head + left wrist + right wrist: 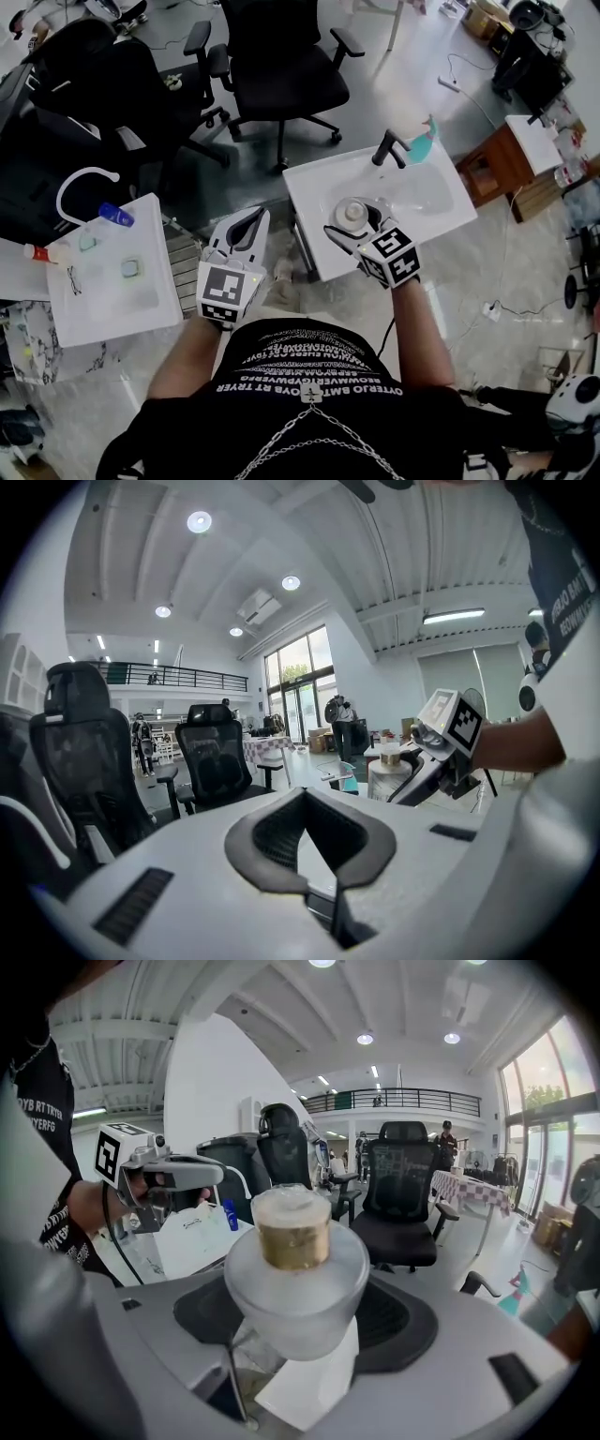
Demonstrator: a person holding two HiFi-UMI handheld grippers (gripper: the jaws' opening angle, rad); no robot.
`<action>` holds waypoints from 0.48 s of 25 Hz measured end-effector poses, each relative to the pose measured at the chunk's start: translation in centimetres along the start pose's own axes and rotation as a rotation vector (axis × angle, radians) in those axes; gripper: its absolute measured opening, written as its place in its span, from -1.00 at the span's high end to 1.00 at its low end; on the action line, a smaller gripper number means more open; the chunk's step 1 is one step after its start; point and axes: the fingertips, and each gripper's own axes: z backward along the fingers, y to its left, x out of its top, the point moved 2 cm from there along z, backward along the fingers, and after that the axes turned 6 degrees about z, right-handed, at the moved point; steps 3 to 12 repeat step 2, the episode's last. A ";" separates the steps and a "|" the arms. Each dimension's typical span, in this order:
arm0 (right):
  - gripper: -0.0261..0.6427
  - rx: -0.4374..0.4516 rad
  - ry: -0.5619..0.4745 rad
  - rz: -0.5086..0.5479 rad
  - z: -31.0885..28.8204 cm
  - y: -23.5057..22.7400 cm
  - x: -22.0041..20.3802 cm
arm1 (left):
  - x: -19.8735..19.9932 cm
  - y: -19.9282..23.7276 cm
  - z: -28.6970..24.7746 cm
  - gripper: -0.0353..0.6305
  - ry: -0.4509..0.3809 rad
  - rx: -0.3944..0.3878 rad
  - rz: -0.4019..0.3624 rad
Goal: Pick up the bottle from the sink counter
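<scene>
The bottle (353, 214) is frosted and round-shouldered, with a gold collar and a clear cap. It stands upright between the jaws of my right gripper (357, 225), which is shut on it above the front of the white sink counter (314, 192). In the right gripper view the bottle (295, 1274) fills the middle, with the dark pads (398, 1321) pressed to its sides. Whether it rests on the counter I cannot tell. My left gripper (253, 220) hangs left of the counter over the floor, its jaws shut on nothing (305, 803). The left gripper view shows the bottle (388, 769) in the right gripper.
A black faucet (389, 147) and a teal object (427, 142) stand at the back of the sink. A second white counter (112, 281) at the left carries a blue bottle (116, 216) and small items. Black office chairs (281, 66) stand behind; a wooden cabinet (502, 159) is at the right.
</scene>
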 end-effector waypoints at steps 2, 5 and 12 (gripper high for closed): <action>-0.08 -0.009 0.002 -0.003 0.6 -0.2 -0.7 | 0.1 -0.8 0.2 0.88 0.000 -0.011 0.015; -0.08 -0.009 0.002 -0.003 0.6 -0.2 -0.7 | 0.1 -0.8 0.2 0.88 0.000 -0.011 0.015; -0.08 -0.009 0.002 -0.003 0.6 -0.2 -0.7 | 0.1 -0.8 0.2 0.88 0.000 -0.011 0.015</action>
